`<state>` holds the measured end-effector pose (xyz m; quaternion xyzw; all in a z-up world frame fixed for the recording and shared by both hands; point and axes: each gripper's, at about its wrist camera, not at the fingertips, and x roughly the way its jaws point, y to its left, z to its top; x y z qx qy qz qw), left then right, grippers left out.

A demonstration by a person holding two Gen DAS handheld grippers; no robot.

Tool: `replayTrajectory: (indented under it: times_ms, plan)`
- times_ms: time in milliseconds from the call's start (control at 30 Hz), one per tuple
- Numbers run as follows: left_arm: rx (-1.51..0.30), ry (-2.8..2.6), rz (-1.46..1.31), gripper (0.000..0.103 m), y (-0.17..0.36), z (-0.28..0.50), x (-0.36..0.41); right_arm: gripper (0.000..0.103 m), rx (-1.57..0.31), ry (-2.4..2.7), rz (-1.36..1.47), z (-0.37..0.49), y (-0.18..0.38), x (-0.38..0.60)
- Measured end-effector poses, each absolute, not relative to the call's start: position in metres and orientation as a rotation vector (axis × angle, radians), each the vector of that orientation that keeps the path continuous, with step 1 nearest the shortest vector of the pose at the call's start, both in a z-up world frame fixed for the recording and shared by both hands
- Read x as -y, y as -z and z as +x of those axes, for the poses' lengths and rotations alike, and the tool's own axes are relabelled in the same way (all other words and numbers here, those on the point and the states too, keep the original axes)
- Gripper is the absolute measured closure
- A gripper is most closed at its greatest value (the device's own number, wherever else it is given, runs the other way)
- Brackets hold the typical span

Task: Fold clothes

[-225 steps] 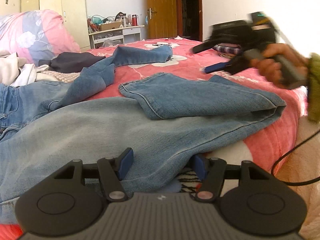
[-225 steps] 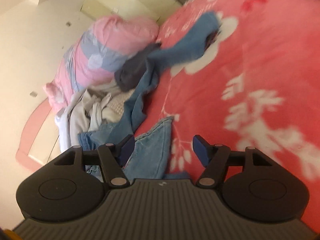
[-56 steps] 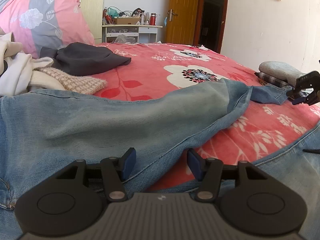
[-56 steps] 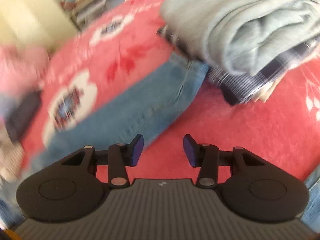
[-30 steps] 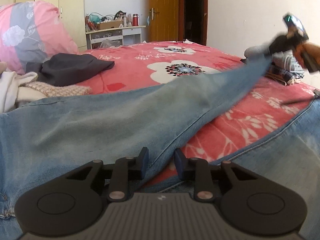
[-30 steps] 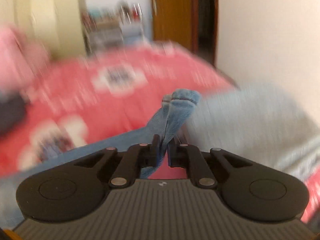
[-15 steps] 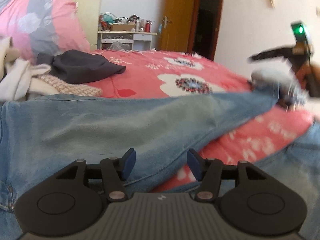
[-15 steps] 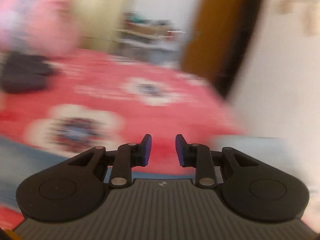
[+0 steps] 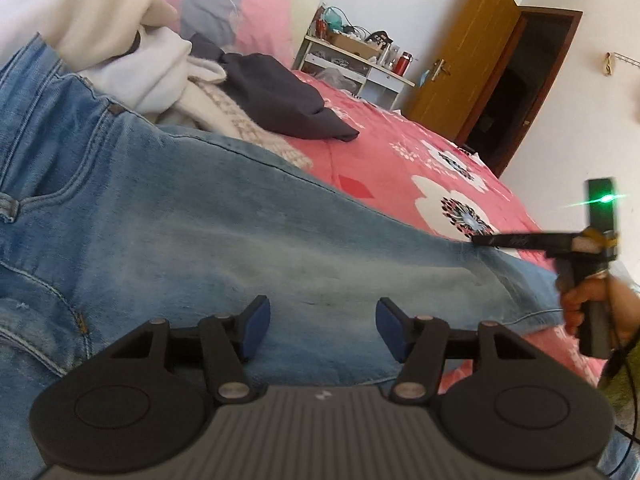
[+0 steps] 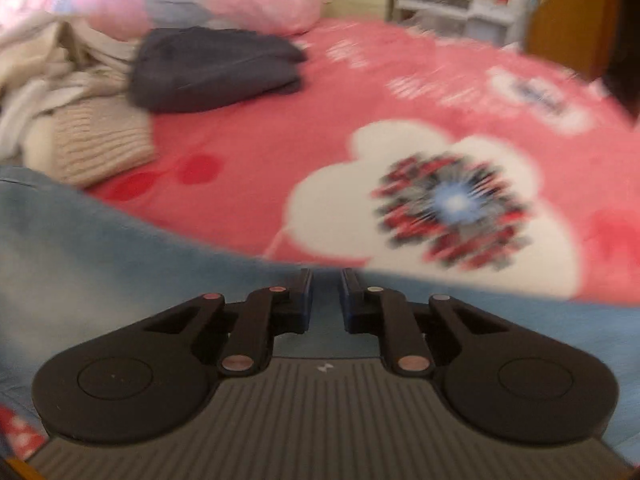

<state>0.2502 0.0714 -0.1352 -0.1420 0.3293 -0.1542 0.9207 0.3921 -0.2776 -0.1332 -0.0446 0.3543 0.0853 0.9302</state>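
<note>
Light blue jeans lie spread over the red flowered bedspread, waistband and pockets at the left, one leg running off to the right. Low over the thigh, my left gripper is open, with only flat denim under the gap. In the left wrist view a hand holds my right gripper against the far edge of that leg, where the cloth puckers. The blurred right wrist view shows the right gripper with jaws closing, a narrow gap left, and the edge of the jeans between them.
A heap of clothes sits at the back left: a white garment, a beige knit and a dark grey piece, with a pink quilt behind. A cluttered white desk and a wooden door stand beyond the bed.
My right gripper let go of the lifted hem and swung left and down to the leg's far edge, jaws narrowing. My left gripper opened, rolled and shifted along the jeans.
</note>
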Motion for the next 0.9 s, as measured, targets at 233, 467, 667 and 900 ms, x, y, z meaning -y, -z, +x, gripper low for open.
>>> replayTrajectory:
  times_ms: [233, 467, 667, 900]
  plan:
    - [-0.674, 0.294, -0.274, 0.043, 0.137, 0.25, -0.071, 0.086, -0.724, -0.149, 0.014, 0.366, 0.128, 0.31]
    - [-0.671, 0.274, -0.248, 0.043, 0.138, 0.25, -0.068, 0.086, -0.7, 0.291, 0.058, 0.333, 0.154, 0.459]
    - [-0.667, 0.265, -0.234, 0.043, 0.14, 0.252, -0.066, 0.099, -0.654, 0.533, 0.29, 0.3, 0.153, 0.574]
    - [-0.663, 0.267, -0.227, 0.042, 0.14, 0.252, -0.064, 0.092, -0.531, 0.461, 0.399, 0.321, 0.136, 0.565]
